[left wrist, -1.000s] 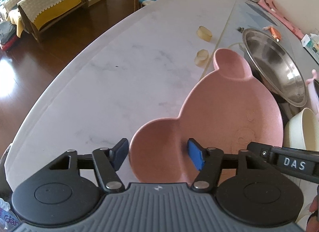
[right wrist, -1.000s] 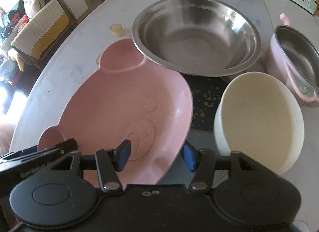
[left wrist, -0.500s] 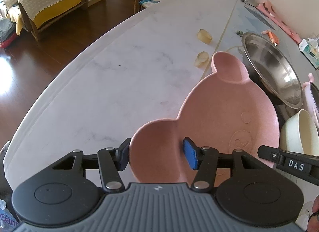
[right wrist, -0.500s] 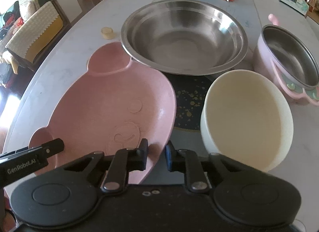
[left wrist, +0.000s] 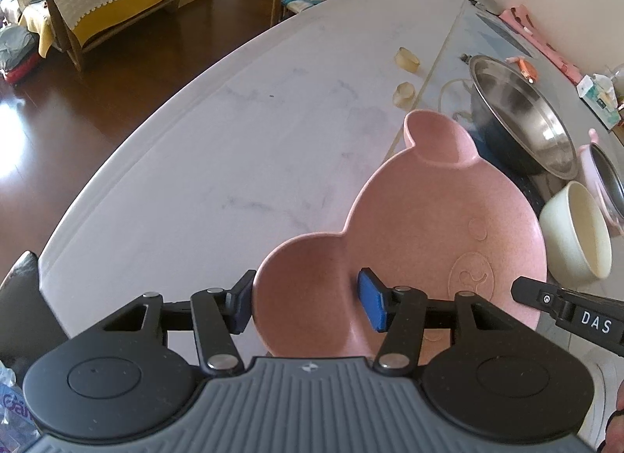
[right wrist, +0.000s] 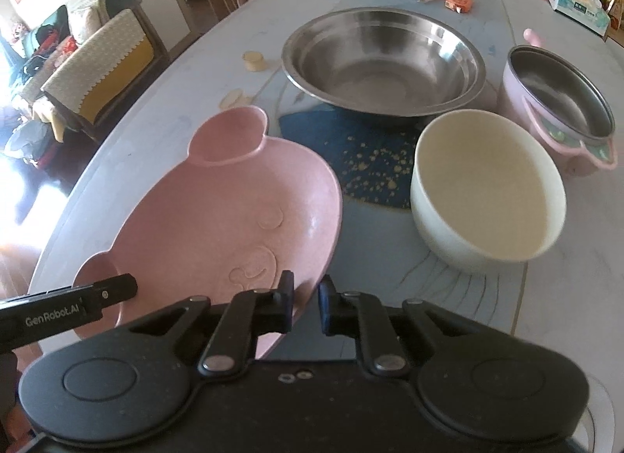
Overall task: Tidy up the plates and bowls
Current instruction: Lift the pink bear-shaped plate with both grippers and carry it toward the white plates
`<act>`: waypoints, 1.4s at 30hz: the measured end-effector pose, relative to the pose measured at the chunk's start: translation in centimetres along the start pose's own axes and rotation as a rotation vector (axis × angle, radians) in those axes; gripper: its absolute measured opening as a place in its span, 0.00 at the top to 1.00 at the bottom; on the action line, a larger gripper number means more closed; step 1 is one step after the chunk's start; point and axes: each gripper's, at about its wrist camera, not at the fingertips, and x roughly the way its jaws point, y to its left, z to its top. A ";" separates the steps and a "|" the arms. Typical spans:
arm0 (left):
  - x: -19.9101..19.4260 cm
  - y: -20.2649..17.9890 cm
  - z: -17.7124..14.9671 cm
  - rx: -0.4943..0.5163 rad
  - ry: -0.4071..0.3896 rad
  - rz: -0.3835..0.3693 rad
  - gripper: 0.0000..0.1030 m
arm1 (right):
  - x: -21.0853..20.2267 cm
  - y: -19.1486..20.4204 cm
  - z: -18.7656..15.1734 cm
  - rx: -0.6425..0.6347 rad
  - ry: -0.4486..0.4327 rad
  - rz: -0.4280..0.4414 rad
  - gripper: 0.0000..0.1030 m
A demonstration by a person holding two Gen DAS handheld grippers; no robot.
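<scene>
Pink plate rim between closing right tool pads, left tool straddling ear

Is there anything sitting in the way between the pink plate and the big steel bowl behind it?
Nothing visible. Between the pink plate and the steel bowl there is only the flat dark blue mat. The cream bowl stands off to the right.
</scene>
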 end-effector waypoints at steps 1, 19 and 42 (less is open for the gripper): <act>-0.3 0.0 -0.3 0.001 0.000 -0.001 0.47 | -0.3 0.1 -0.3 -0.002 -0.004 0.001 0.87; -5.6 -3.8 -5.7 0.088 0.016 -0.132 0.50 | -8.1 -3.5 -6.7 0.095 -0.120 -0.042 0.88; -5.6 -16.4 -10.4 0.479 0.055 -0.280 0.50 | -13.1 -13.6 -15.5 0.439 -0.197 -0.184 0.87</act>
